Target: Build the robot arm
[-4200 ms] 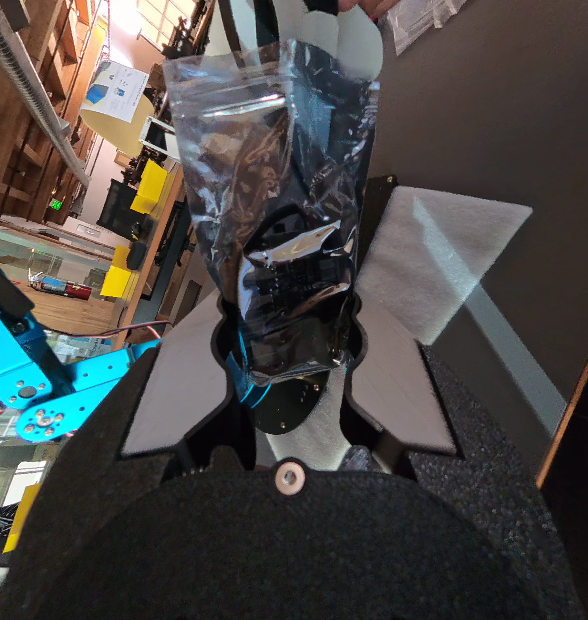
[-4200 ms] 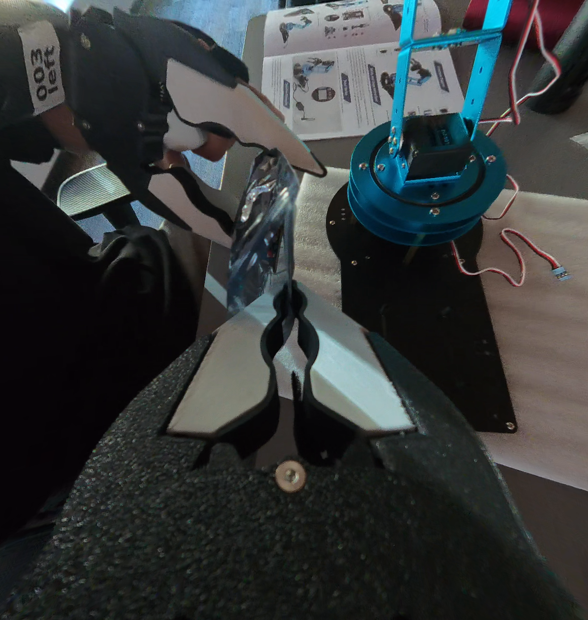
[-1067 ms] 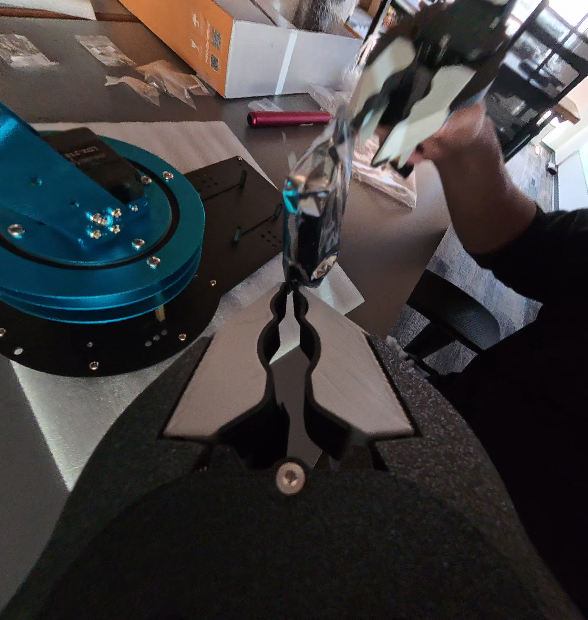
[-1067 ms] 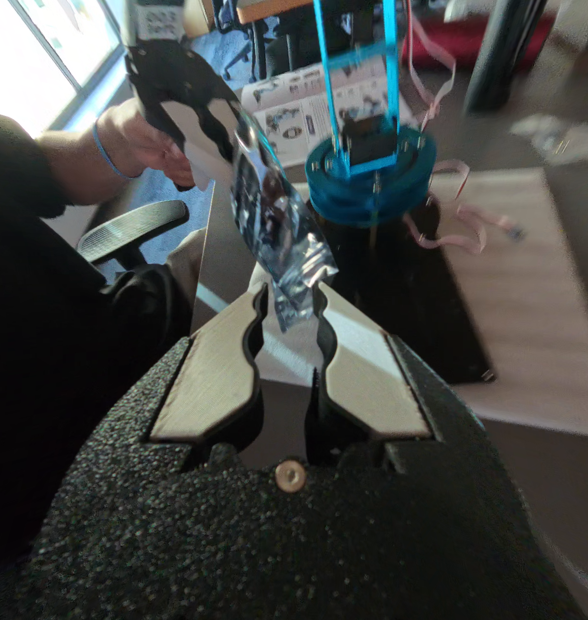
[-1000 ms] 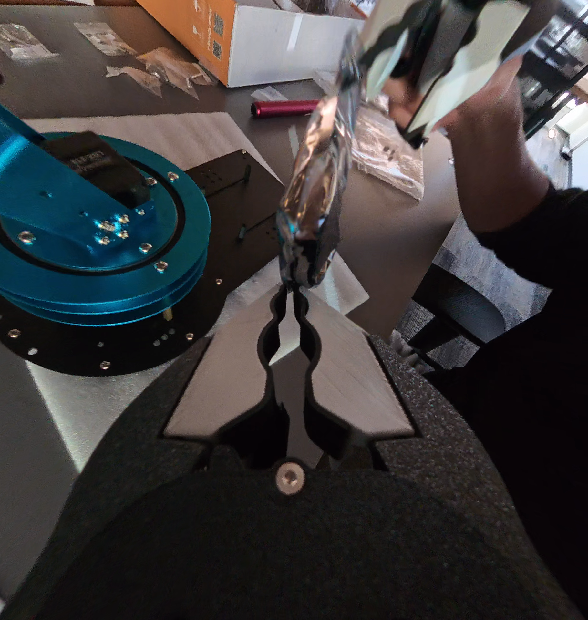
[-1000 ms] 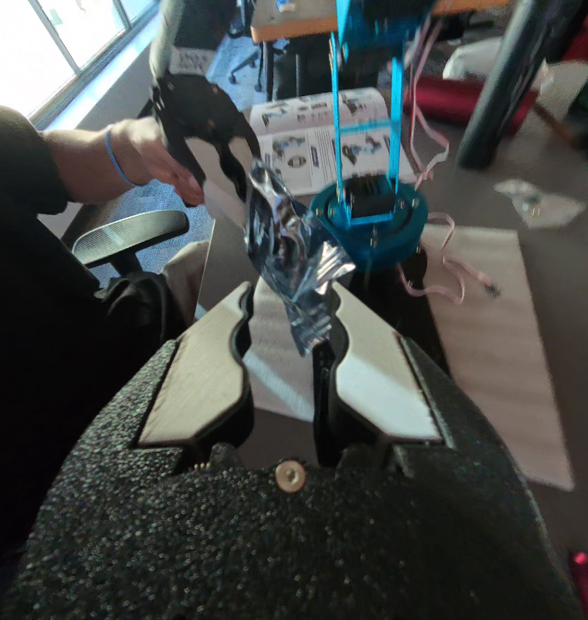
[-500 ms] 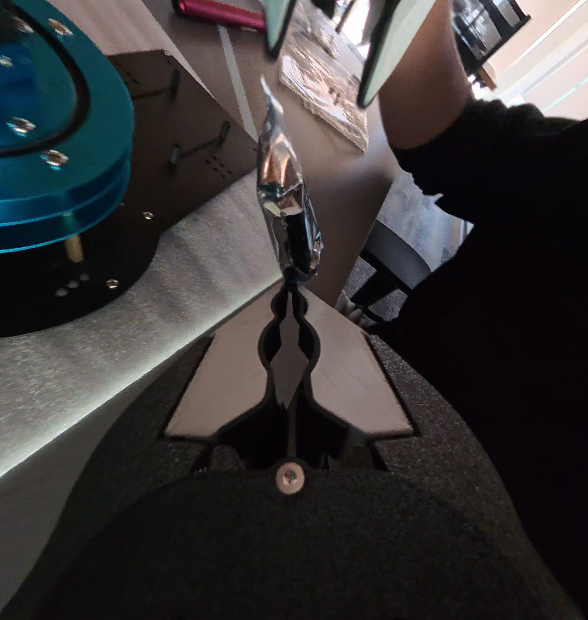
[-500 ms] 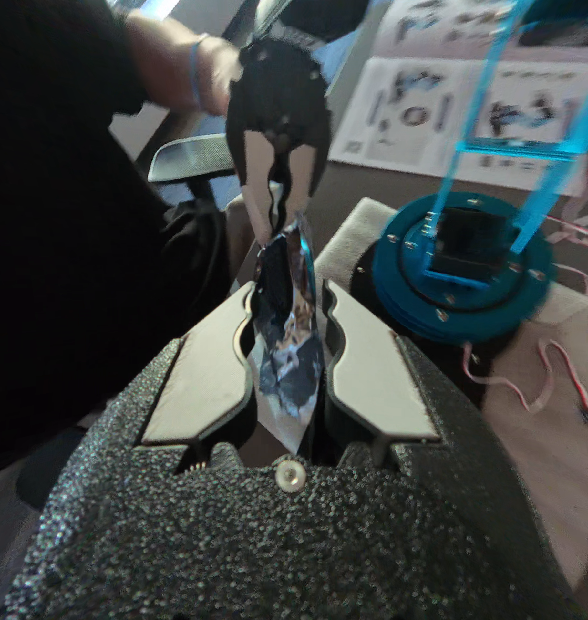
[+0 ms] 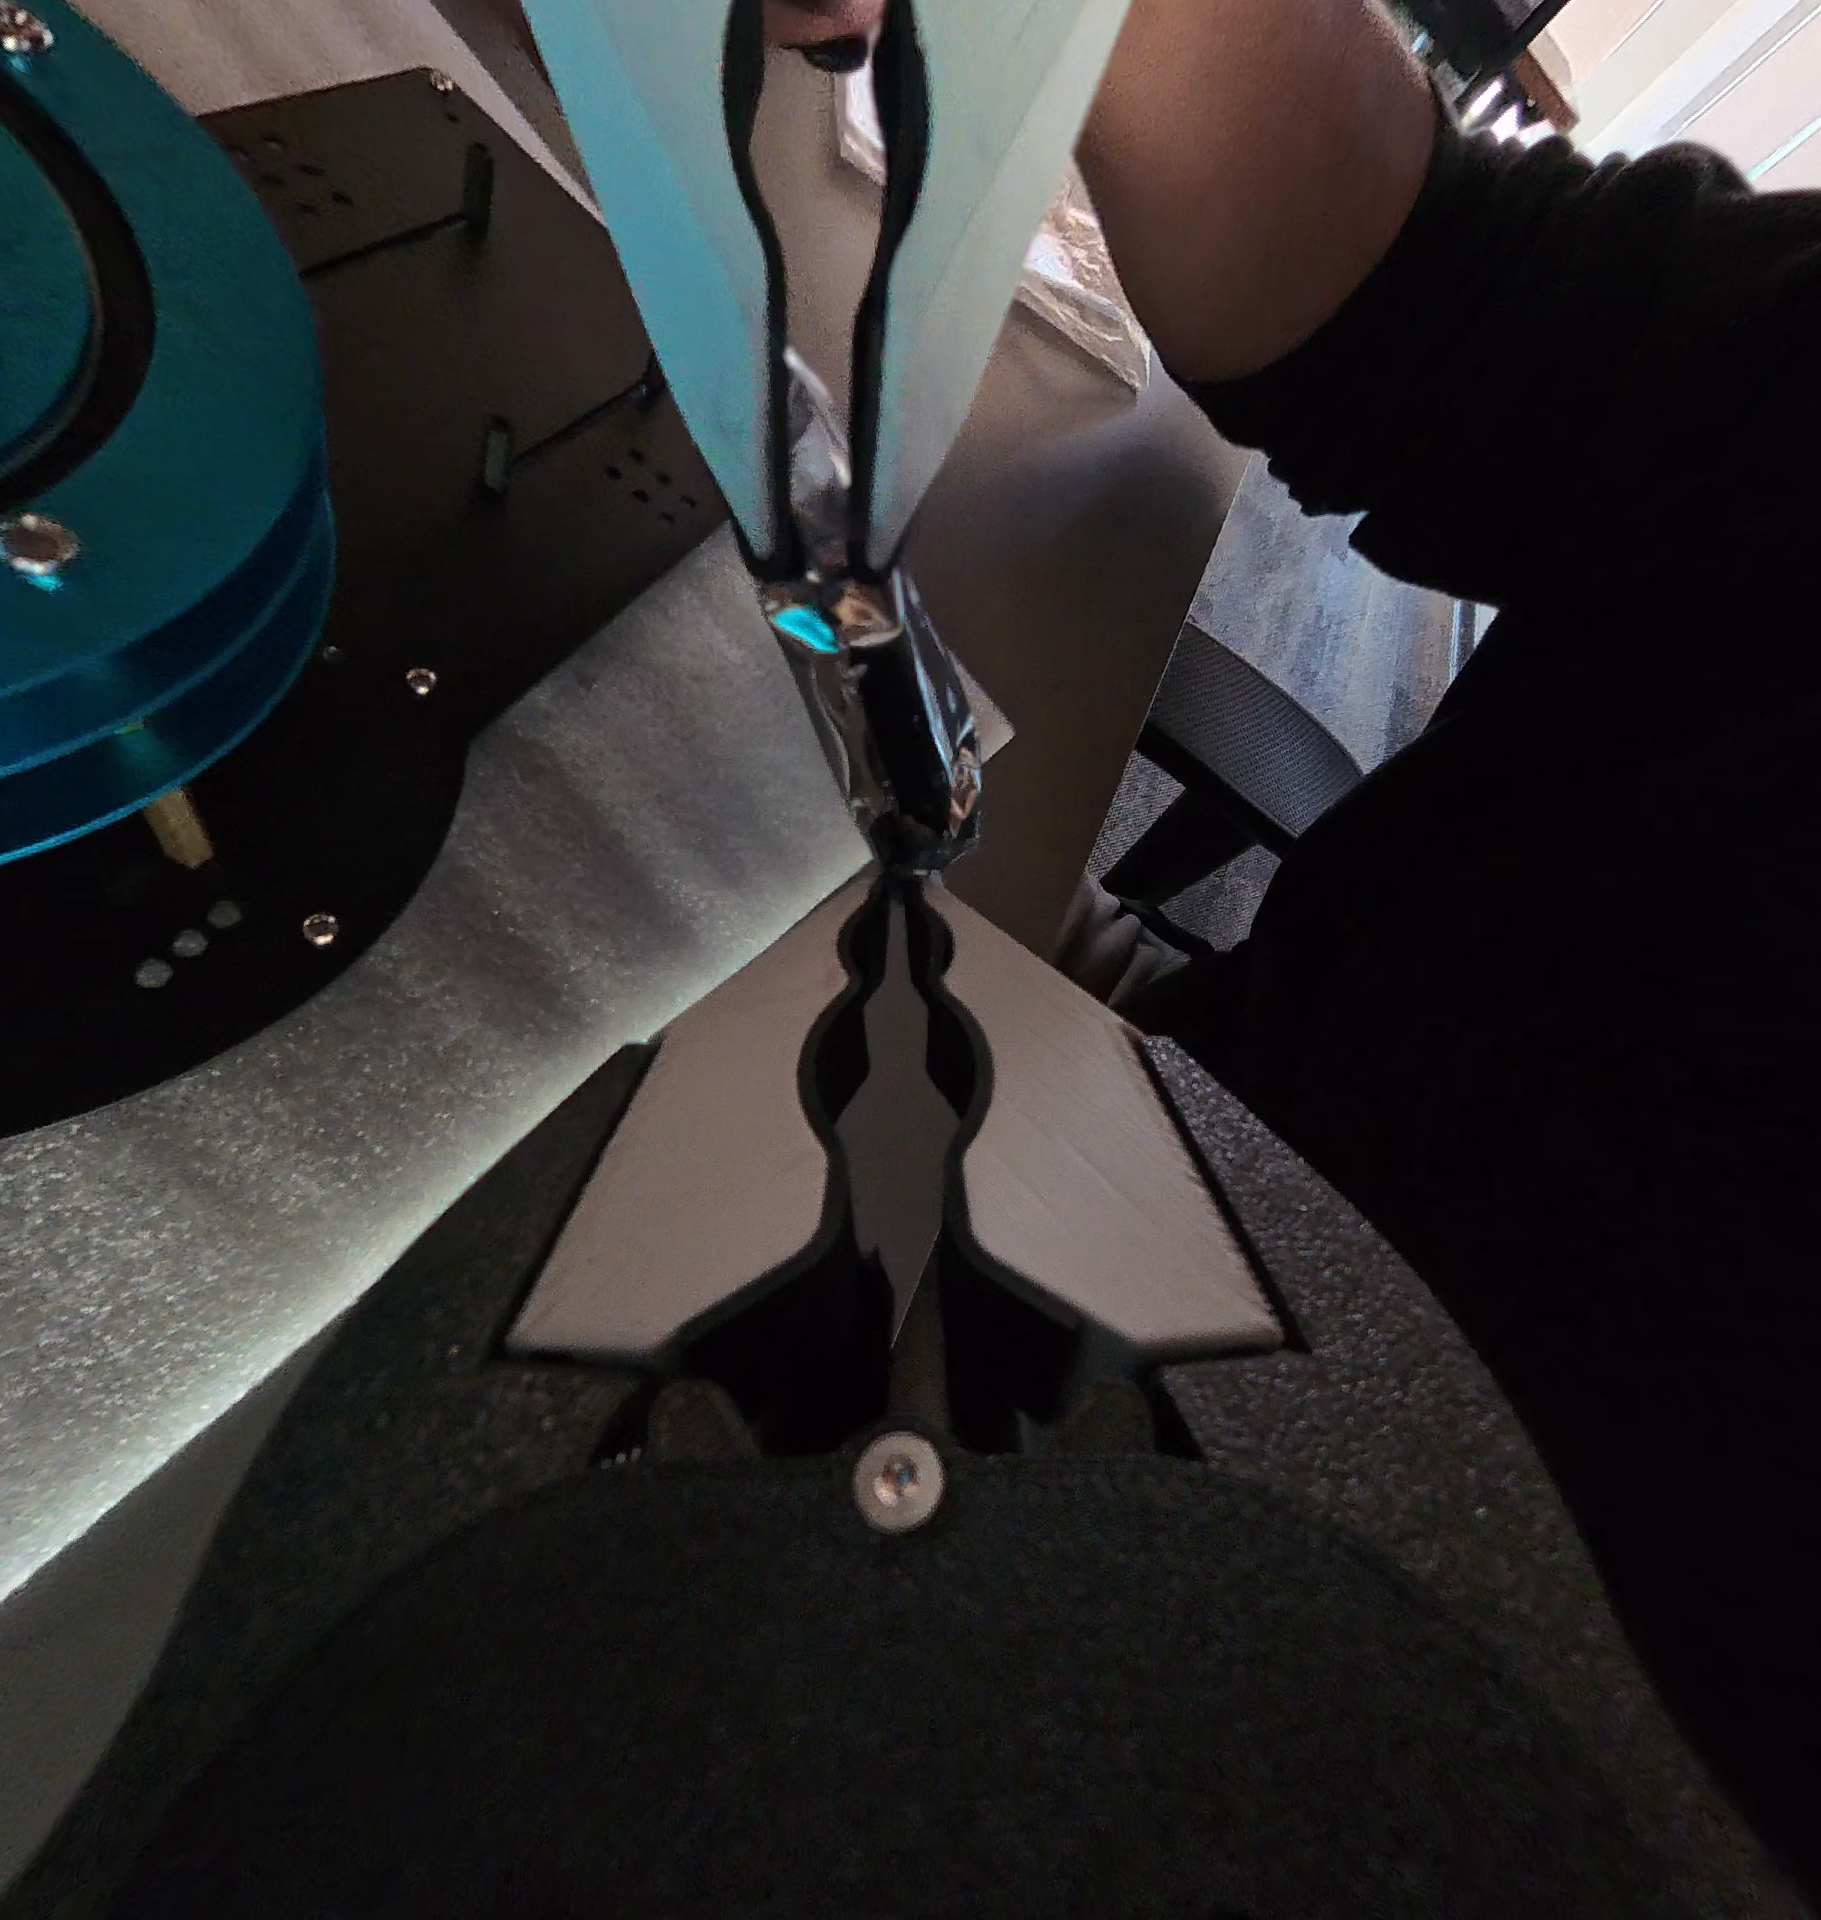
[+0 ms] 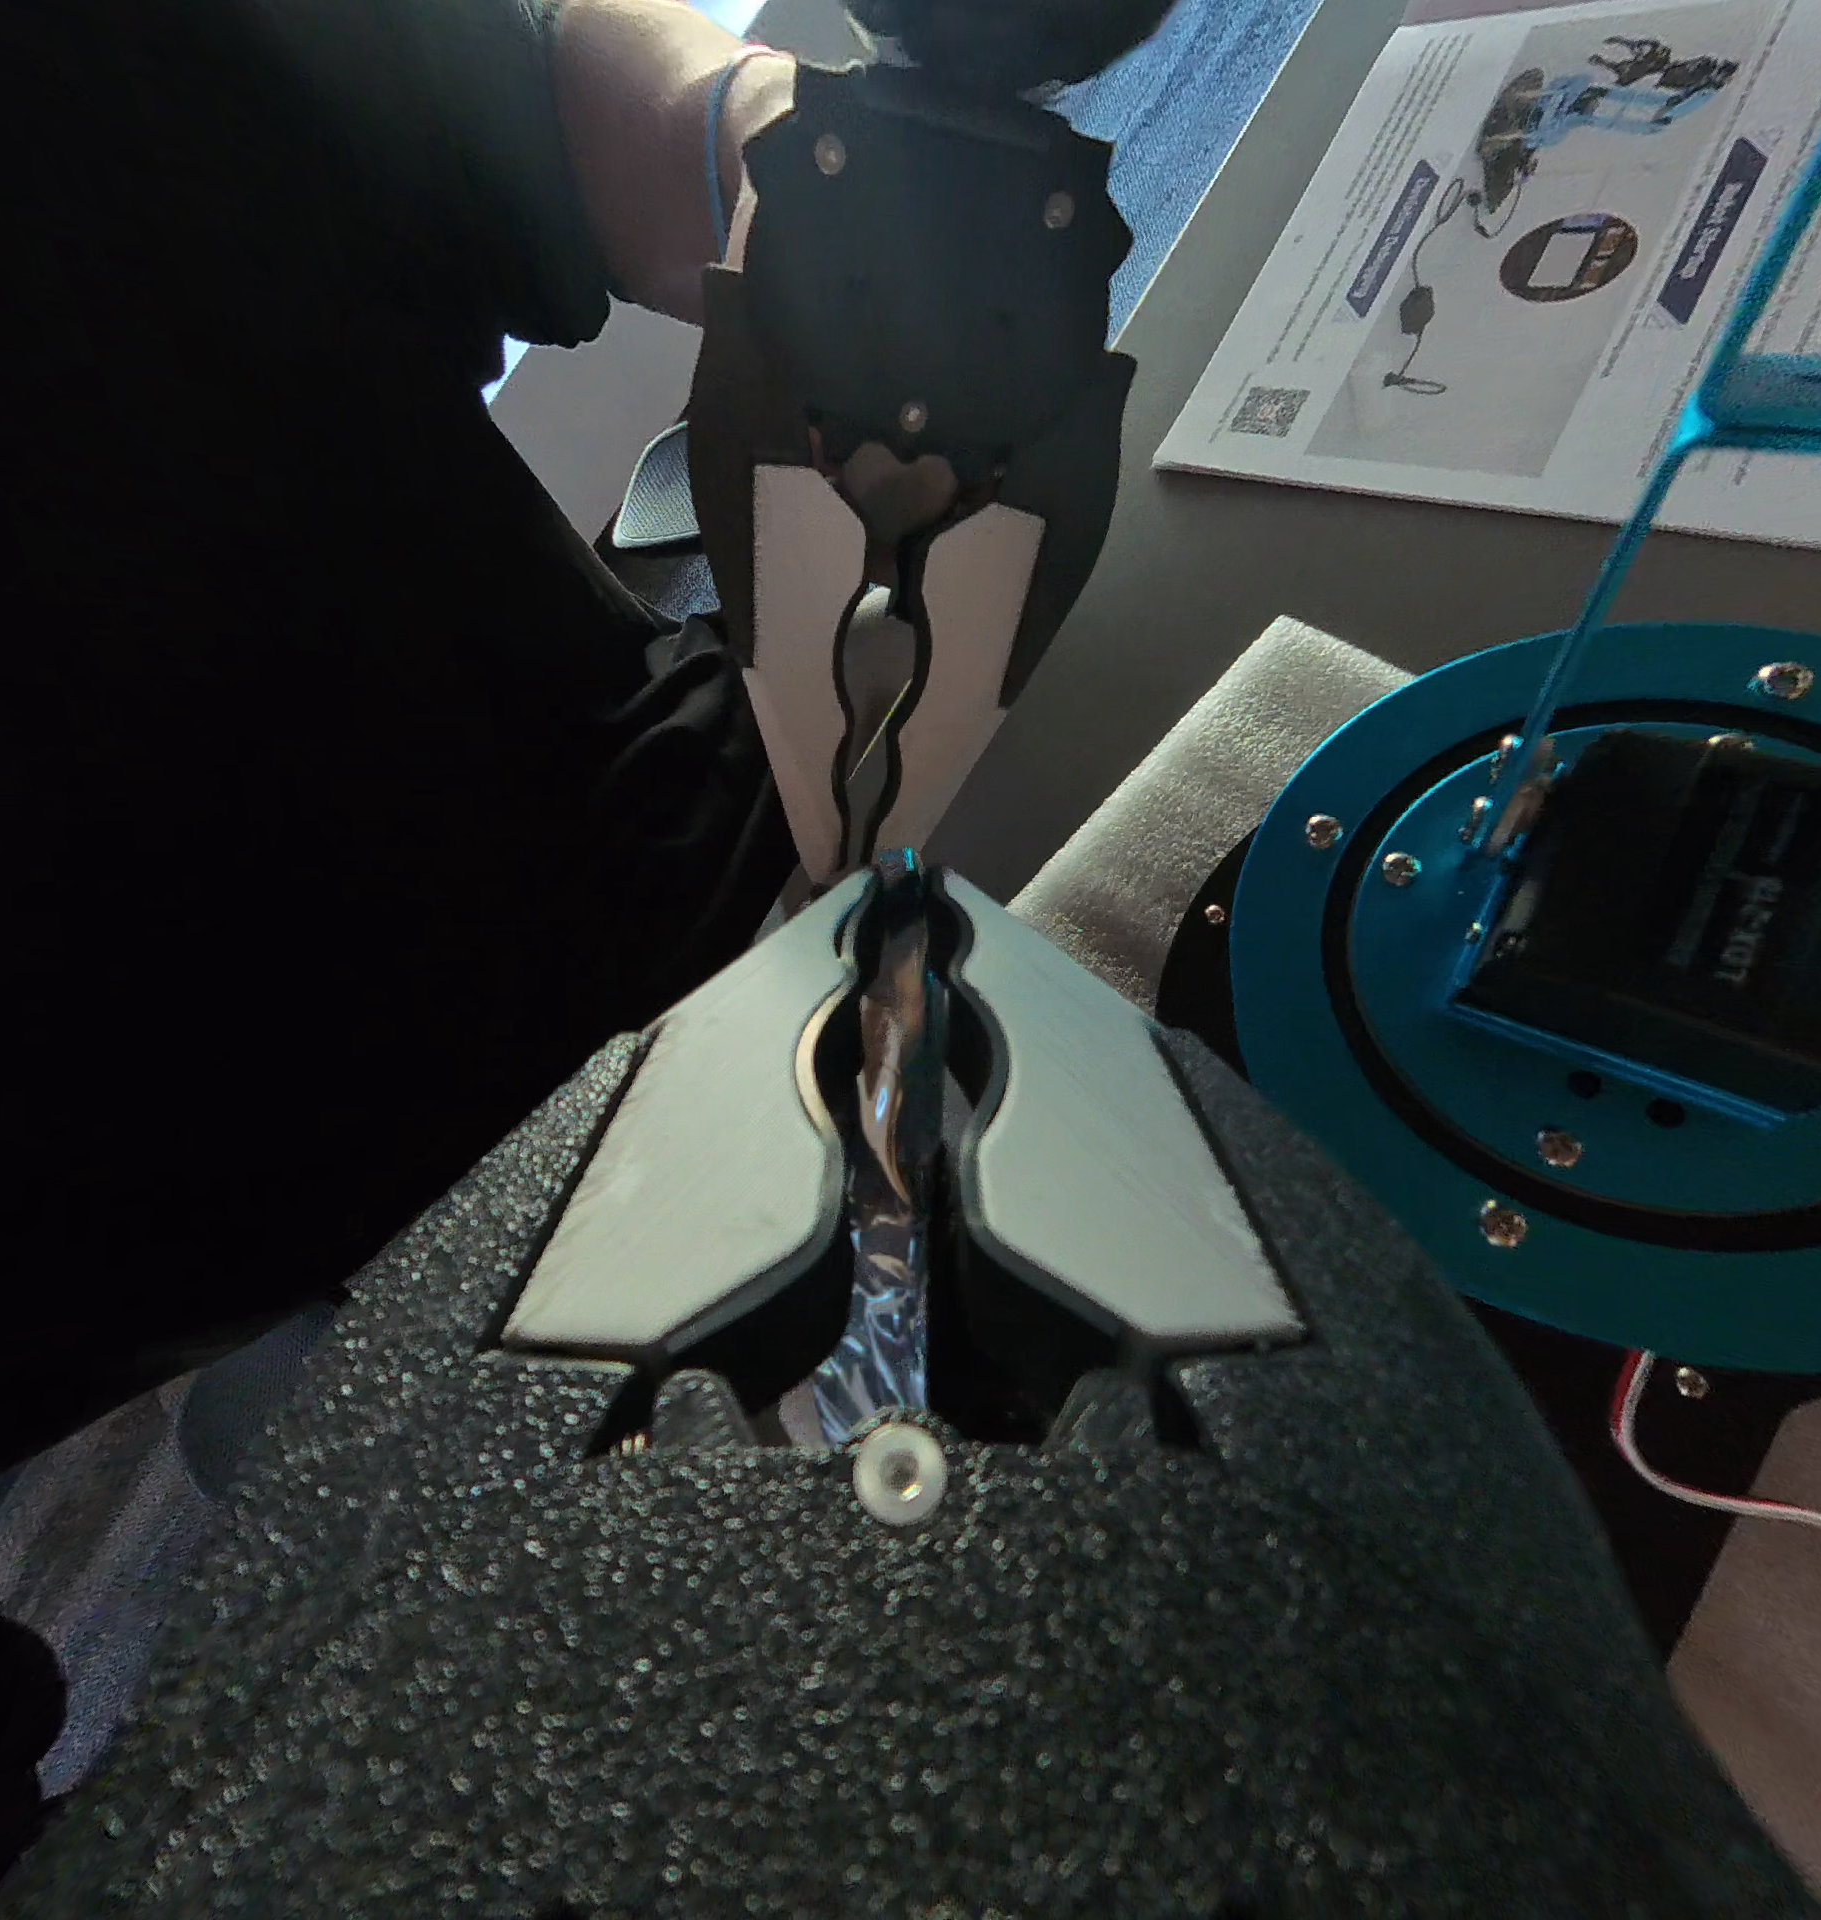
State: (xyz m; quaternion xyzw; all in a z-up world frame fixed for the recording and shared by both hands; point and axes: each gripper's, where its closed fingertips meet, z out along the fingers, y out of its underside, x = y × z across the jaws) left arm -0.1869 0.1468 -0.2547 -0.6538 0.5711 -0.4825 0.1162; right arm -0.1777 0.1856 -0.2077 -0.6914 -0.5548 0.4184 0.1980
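Observation:
A small clear plastic bag (image 9: 901, 727) with a dark part inside is held in the air between both grippers. My left gripper (image 9: 901, 896) is shut on the bag's lower edge. My right gripper (image 9: 821, 561) comes down from above and is shut on the bag's other end. In the right wrist view the crumpled bag (image 10: 898, 1039) runs down between the fingers of my right gripper (image 10: 901, 878). My left gripper (image 10: 864, 847) meets it tip to tip just beyond. Most of the bag is hidden between the fingers.
A blue round turntable base (image 10: 1508, 1195) with a black servo (image 10: 1716, 935) stands on a black plate (image 9: 470, 416) over a white foam sheet (image 9: 573, 883). An open manual (image 10: 1508, 260) lies behind. Red and white wires (image 10: 1716, 1507) trail right. A person's arm (image 9: 1249, 208) and chair (image 9: 1249, 727) are close. There is about 6 cm between the tips of the two grippers. The black plate (image 9: 470, 416) is about equally far from each gripper, around 15 cm.
My right gripper slid down over the bag and closed on it; half a second ago its jaws stood open around it. The two grippers are now tip to tip.

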